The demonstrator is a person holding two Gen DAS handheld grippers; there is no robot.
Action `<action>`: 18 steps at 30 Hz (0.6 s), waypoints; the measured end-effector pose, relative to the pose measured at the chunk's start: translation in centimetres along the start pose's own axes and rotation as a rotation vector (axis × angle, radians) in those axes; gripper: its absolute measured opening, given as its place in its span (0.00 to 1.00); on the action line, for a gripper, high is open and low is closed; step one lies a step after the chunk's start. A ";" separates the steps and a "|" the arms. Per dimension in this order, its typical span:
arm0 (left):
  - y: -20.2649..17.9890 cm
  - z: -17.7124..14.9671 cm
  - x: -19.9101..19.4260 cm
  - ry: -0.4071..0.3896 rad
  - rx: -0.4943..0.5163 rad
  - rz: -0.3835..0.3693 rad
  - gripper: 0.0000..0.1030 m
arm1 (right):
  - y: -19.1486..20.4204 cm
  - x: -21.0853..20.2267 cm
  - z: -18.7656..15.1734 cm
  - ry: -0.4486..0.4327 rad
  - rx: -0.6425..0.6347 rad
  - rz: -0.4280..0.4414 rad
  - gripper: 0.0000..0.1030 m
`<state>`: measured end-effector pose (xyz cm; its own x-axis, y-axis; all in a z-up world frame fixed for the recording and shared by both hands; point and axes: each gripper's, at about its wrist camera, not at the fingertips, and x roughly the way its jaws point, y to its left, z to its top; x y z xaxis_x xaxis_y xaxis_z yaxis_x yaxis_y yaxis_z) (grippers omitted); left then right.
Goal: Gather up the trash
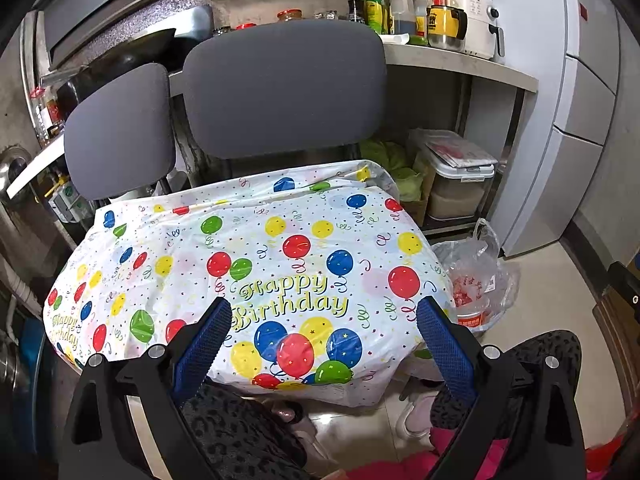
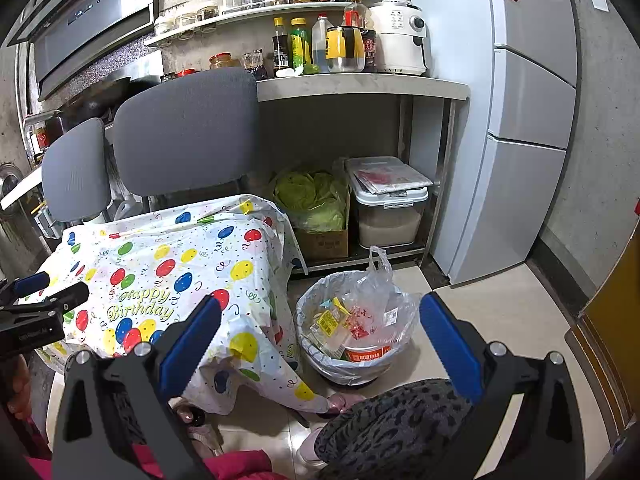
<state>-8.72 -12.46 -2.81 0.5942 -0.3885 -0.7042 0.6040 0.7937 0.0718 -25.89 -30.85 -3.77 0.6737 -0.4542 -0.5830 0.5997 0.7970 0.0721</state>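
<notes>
Both my hand-held grippers, left (image 1: 324, 334) and right (image 2: 320, 330), gape wide and empty over a bare bench (image 2: 168, 264), and wrappers already fill the bin (image 2: 352, 332) beside it, so little seems left

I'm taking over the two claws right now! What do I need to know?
Left claw: open, empty, above the birthday tablecloth.
Right claw: open, empty, between the table edge and the trash bin.
The bin stands on the floor beside the table, lined with a clear bag, and already holds wrappers and a red-labelled tub.
No trash shows on the tablecloth, so that part looks done.
Left: maybe gather and tie the bag; look around first.
</notes>
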 end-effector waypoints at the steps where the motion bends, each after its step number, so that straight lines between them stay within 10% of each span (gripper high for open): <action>1: 0.0 0.0 0.0 0.000 0.000 0.000 0.90 | 0.0 0.0 0.0 0.000 0.000 0.000 0.94; 18: 0.2 -0.1 0.0 0.000 -0.004 0.003 0.90 | 0.0 0.0 0.0 0.001 0.000 0.000 0.94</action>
<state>-8.64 -12.26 -2.81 0.5962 -0.3863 -0.7038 0.6000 0.7968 0.0709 -25.86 -30.88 -3.81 0.6729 -0.4539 -0.5842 0.5998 0.7969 0.0718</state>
